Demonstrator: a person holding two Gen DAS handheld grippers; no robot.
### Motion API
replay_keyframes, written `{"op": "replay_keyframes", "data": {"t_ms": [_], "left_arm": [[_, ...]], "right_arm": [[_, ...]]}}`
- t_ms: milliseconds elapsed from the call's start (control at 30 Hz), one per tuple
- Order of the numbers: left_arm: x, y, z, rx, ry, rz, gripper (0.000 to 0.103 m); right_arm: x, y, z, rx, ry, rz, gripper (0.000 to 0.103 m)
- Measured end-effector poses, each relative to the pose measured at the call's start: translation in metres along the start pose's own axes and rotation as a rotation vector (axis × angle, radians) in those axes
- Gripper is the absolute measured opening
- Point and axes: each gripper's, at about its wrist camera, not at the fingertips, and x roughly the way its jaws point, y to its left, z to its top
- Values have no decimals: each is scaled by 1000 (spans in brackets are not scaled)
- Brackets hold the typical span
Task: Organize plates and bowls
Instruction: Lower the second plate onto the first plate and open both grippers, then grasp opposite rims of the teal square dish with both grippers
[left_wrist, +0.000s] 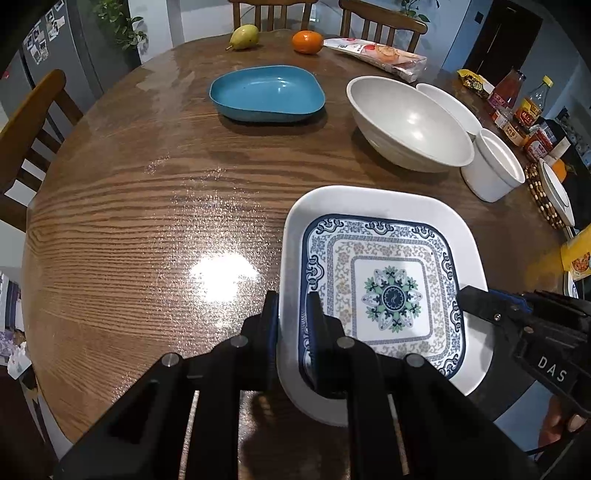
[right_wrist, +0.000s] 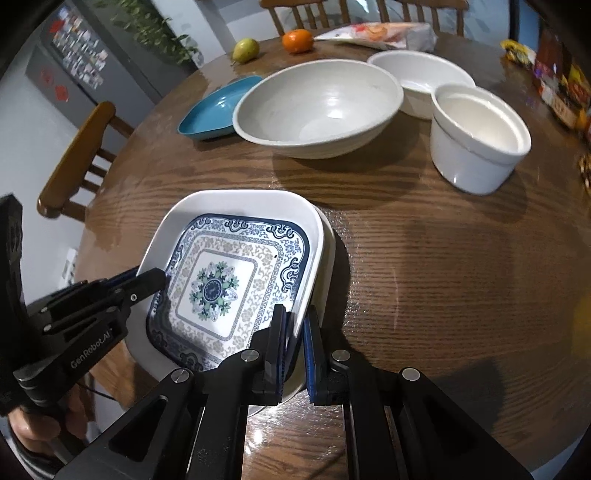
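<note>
A square white plate with a blue flower pattern (left_wrist: 384, 280) (right_wrist: 236, 266) sits tilted near the table's front edge, over another white plate whose rim (right_wrist: 330, 243) shows on its right. My left gripper (left_wrist: 293, 317) is shut on the patterned plate's left rim. My right gripper (right_wrist: 295, 325) is shut on its right rim; it shows at the plate's right in the left wrist view (left_wrist: 476, 301). A large grey-white bowl (left_wrist: 406, 122) (right_wrist: 317, 107), a shallow white bowl (right_wrist: 421, 79), a white ramekin (left_wrist: 493, 168) (right_wrist: 478, 136) and a blue dish (left_wrist: 267, 92) (right_wrist: 214, 110) stand farther back.
A round wooden table (left_wrist: 147, 221) holds a pear (left_wrist: 243, 36), an orange (left_wrist: 307, 41) and a snack packet (left_wrist: 376, 55) at the back. Sauce bottles (left_wrist: 517, 107) stand at the right. Wooden chairs (left_wrist: 33, 122) surround it.
</note>
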Motion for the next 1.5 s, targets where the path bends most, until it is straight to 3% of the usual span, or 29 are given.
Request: {"op": "replay_keyframes", "data": {"t_ms": [133, 233, 367, 567, 667, 767, 833, 933, 1067, 1200, 1267, 1467, 1500], "left_arm": [[1, 1, -1, -9, 10, -17, 14], [-1, 1, 0, -7, 0, -16, 14], [-5, 5, 2, -17, -14, -12, 15], [-11, 27, 9, -75, -36, -2, 39], [-10, 38, 16, -110, -37, 0, 41], [-11, 45, 28, -144, -52, -7, 43], [-12, 50, 39, -167, -73, -18, 53], [-14, 60, 60, -198, -109, -27, 57], [-5, 73, 96, -244, -135, -19, 57], [20, 79, 134, -244, -120, 76, 54], [32, 82, 148, -244, -108, 88, 46], [64, 86, 179, -172, -69, 149, 37], [69, 85, 181, -161, -59, 167, 30]], "right_arm": [[-2, 4, 2, -43, -10, -48, 10], [-4, 7, 3, -68, -12, -96, 17], [-2, 3, 1, -61, -2, -86, 27], [-15, 2, 6, -46, -50, -96, 30], [-23, -6, 10, 4, -75, -46, 39], [-26, -12, 13, 52, -93, 36, 39], [-26, -12, 15, 73, -101, 86, 39], [-26, -10, 20, 93, -109, 154, 40], [-27, -3, 28, 87, -123, 177, 40], [-25, 4, 36, 82, -133, 181, 40], [-24, 7, 39, 76, -139, 176, 40], [-25, 6, 44, 81, -151, 159, 40], [-26, 6, 45, 83, -153, 153, 40]]}}
